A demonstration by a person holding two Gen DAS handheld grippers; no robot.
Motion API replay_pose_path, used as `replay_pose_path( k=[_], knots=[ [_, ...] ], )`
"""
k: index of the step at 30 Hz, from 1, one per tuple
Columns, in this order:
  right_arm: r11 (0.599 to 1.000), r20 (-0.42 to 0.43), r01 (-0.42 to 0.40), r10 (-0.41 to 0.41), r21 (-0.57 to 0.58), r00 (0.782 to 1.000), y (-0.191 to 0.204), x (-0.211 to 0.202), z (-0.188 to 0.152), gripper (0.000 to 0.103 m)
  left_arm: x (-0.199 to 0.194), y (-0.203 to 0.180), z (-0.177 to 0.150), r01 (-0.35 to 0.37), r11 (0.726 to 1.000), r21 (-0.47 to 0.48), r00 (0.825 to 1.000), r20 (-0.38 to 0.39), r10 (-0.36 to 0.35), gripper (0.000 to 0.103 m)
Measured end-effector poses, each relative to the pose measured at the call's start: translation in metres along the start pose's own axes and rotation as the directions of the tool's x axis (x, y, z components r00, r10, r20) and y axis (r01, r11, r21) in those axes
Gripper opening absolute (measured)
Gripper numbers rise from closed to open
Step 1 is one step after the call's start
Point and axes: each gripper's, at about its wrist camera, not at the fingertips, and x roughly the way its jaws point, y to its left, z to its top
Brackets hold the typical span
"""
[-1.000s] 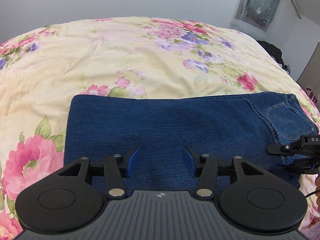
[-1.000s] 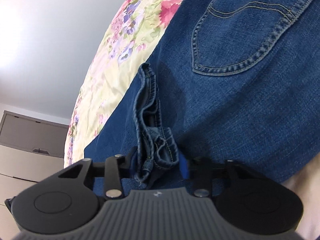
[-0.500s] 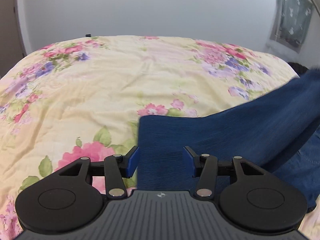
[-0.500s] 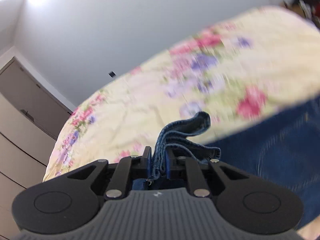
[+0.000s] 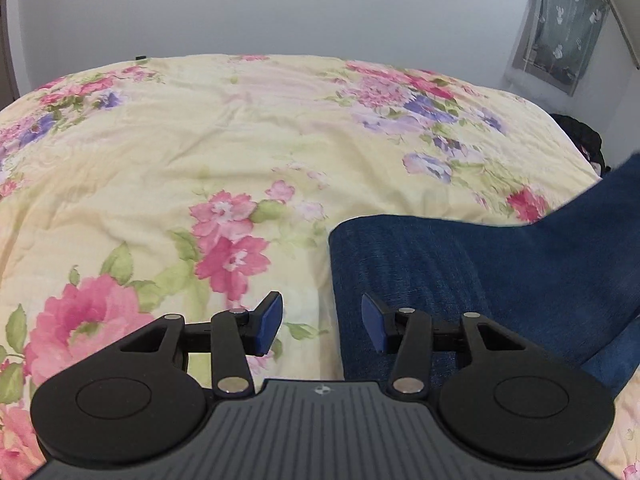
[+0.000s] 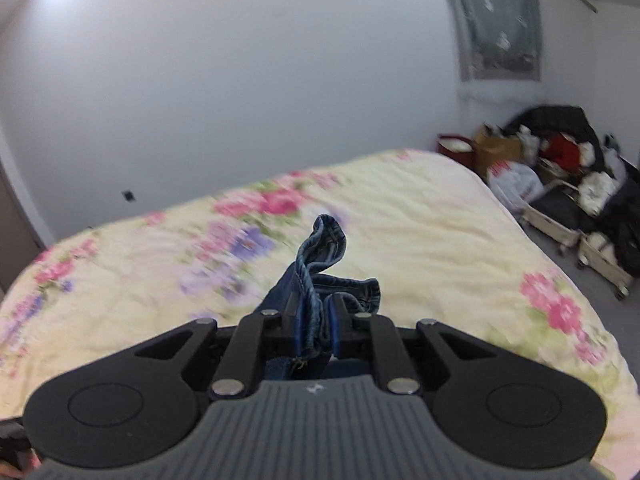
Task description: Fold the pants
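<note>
Here the right gripper (image 6: 313,330) pinches the jeans (image 5: 460,276) waistband aloft for a fold, while the left gripper (image 5: 322,322), closing emptily over the edge, must pin it.

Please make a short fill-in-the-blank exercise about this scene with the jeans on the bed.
1. The right tool is shut on a bunched edge of the ____.
2. The bedspread is printed with ____.
3. Nothing is gripped by the ____ tool.
4. On the wall hangs a grey-green ____.

Missing words: jeans; flowers; left; cloth
</note>
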Motion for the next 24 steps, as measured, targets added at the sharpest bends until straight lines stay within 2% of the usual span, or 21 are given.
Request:
replay_pose_path(
  k=[2,4,5,7,8,11,14,17,20,22,24],
  knots=[
    [0.993,-0.137,0.081,-0.069,0.088,0.988,-0.049,0.047,-0.037,0.008,0.011,-0.013,-0.004,0.01,1.0,0.022,1.0,-0.027,-0.01,0.048],
    [0.966,-0.242,0.186,-0.14,0.18,0.96,-0.092,0.083,-0.078,0.008,0.018,-0.023,-0.008,0.013,0.999,0.048,0.999,-0.04,-0.011,0.047],
    [0.957,-0.266,0.192,-0.132,0.217,0.955,-0.107,0.094,-0.095,0.008,0.022,-0.029,-0.009,0.015,0.998,0.064,0.999,-0.046,-0.012,0.047],
    [0.942,-0.275,0.163,-0.08,0.293,0.958,-0.127,0.102,-0.114,0.008,0.031,-0.036,-0.011,0.014,0.995,0.094,0.998,-0.058,-0.009,0.047],
    [0.946,-0.275,0.154,-0.073,0.285,0.959,-0.126,0.104,-0.117,0.008,0.035,-0.04,-0.012,0.009,0.994,0.106,0.998,-0.067,-0.002,0.047],
    [0.972,-0.289,0.156,-0.1,0.178,0.952,-0.109,0.104,-0.109,0.008,0.049,-0.044,-0.015,0.0,0.995,0.099,0.995,-0.095,0.01,0.045],
    [0.978,-0.276,0.144,-0.098,0.151,0.956,-0.102,0.094,-0.091,0.008,0.051,-0.043,-0.014,0.004,0.998,0.057,0.996,-0.088,0.001,0.045],
    [0.99,-0.175,0.047,-0.023,0.134,0.984,-0.086,0.067,-0.052,0.007,0.049,-0.041,-0.009,0.012,1.0,0.023,0.997,-0.079,-0.011,0.045],
    [0.999,-0.04,-0.031,0.032,0.019,0.999,-0.059,0.034,-0.02,0.006,0.045,-0.042,-0.004,0.027,1.0,-0.003,0.998,-0.063,-0.027,0.045],
    [0.999,-0.015,-0.01,0.009,-0.051,1.0,-0.056,0.025,-0.016,0.005,0.045,-0.043,-0.003,0.035,0.999,-0.006,0.997,-0.069,-0.036,0.045],
    [0.994,-0.087,0.071,-0.077,-0.078,0.993,-0.07,0.044,-0.033,0.002,0.049,-0.045,-0.005,0.025,1.0,0.006,0.996,-0.083,-0.024,0.045]
  ],
)
